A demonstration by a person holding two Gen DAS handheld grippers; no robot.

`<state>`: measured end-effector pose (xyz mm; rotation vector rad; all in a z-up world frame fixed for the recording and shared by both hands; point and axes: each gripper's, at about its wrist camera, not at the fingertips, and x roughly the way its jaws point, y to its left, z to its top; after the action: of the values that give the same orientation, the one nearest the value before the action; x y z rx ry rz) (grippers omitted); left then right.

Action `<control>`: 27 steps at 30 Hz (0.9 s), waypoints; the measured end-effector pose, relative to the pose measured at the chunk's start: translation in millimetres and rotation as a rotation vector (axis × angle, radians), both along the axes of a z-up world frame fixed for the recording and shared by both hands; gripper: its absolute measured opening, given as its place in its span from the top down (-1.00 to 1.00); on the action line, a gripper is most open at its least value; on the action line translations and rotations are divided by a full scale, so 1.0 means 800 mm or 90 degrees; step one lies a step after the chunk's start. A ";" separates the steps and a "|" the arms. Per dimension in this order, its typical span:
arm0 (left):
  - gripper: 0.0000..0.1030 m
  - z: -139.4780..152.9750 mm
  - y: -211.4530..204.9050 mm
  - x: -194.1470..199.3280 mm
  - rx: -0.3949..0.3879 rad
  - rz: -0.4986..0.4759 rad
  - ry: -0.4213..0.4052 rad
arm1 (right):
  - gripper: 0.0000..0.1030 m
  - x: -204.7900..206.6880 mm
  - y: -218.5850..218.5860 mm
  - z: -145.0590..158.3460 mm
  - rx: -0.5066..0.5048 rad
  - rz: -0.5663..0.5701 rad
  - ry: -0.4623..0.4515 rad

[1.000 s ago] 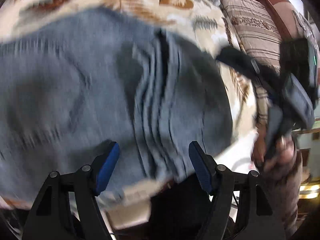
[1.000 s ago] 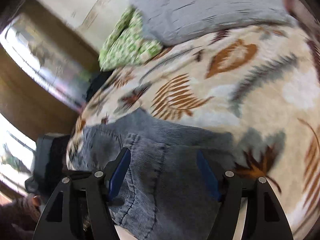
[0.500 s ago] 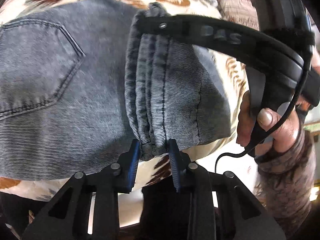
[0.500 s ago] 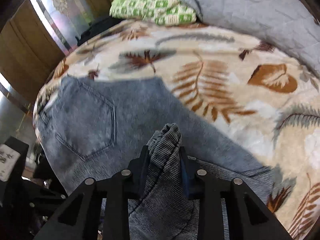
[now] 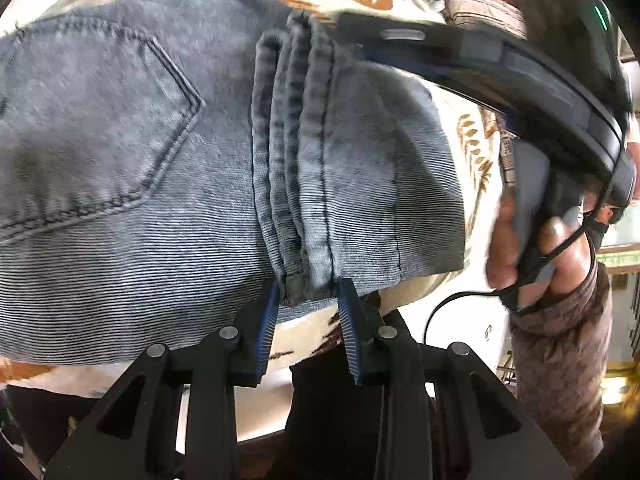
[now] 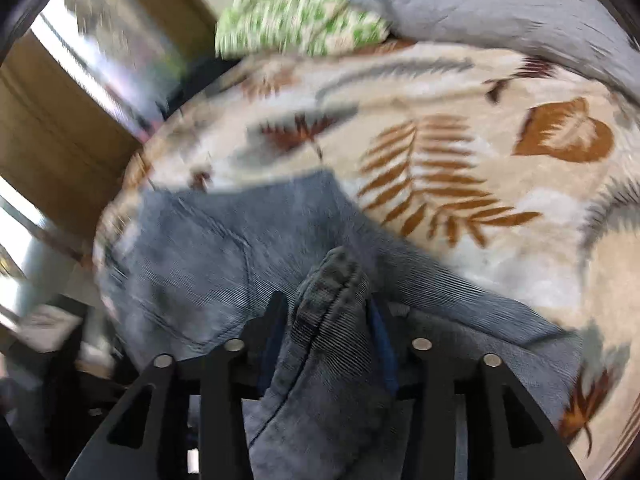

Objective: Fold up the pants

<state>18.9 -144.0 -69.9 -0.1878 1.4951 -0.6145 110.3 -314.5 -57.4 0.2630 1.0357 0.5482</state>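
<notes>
Denim pants (image 5: 160, 160) hems bunch between left gripper (image 5: 308, 308) pads.

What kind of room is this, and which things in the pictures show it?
Most likely a bedroom. The pants lie on a leaf-patterned blanket that seems to cover a bed, with a grey quilted pillow or cover and a green-patterned bundle of cloth at its far end.

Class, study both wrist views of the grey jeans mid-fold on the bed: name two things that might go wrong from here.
1. The left gripper holds only the end of the bunched hem stack of the grey denim jeans; a layer may slip out.
2. The right gripper clamps a thick wad, so the fold may land crooked on the leaf-patterned blanket.
</notes>
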 end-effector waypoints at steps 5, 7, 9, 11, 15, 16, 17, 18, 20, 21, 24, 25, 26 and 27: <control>0.01 0.026 0.006 0.038 -0.001 0.045 -0.049 | -0.21 -0.027 -0.124 0.015 0.038 -0.157 -0.035; 0.01 0.024 -0.002 0.064 0.009 0.057 -0.051 | 0.00 -0.032 -0.152 -0.010 0.055 -0.196 0.002; 0.01 0.017 -0.024 0.088 0.017 0.063 -0.046 | 0.16 -0.035 -0.162 -0.038 0.066 -0.209 0.034; 0.01 0.011 -0.036 0.106 0.031 0.071 -0.043 | 0.17 -0.035 -0.161 -0.056 0.101 -0.211 0.049; 0.00 -0.007 -0.043 0.107 0.094 0.062 -0.036 | 0.70 -0.024 -0.151 -0.072 0.118 -0.206 0.055; 0.00 -0.013 -0.050 0.107 0.095 0.055 -0.033 | 0.72 -0.024 -0.146 -0.062 0.105 -0.195 0.029; 0.00 -0.016 -0.050 0.102 0.101 0.049 -0.042 | 0.73 -0.025 -0.136 -0.046 0.072 -0.179 -0.012; 0.00 -0.017 -0.050 0.098 0.110 0.046 -0.053 | 0.74 -0.026 -0.130 -0.042 0.050 -0.174 -0.028; 0.00 -0.020 -0.053 0.094 0.118 0.041 -0.068 | 0.74 -0.013 -0.118 -0.052 -0.035 -0.157 -0.013; 0.00 -0.018 -0.055 0.092 0.122 0.040 -0.072 | 0.71 -0.006 -0.114 -0.068 -0.083 -0.153 0.009; 0.00 -0.013 -0.060 0.084 0.136 0.026 -0.087 | 0.53 -0.017 -0.131 -0.074 -0.024 -0.182 0.019; 0.00 -0.012 -0.061 0.083 0.137 0.026 -0.089 | 0.53 -0.026 -0.138 -0.070 0.011 -0.192 0.017; 0.00 -0.013 -0.066 0.083 0.140 0.026 -0.091 | 0.53 -0.033 -0.142 -0.067 0.024 -0.197 0.014; 0.00 -0.012 -0.066 0.079 0.142 0.025 -0.093 | 0.53 -0.044 -0.147 -0.062 0.035 -0.204 0.012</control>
<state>82.2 -197.2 -79.7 0.0001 1.4032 -0.4161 75.4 -431.9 -107.3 0.4736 0.9738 0.2851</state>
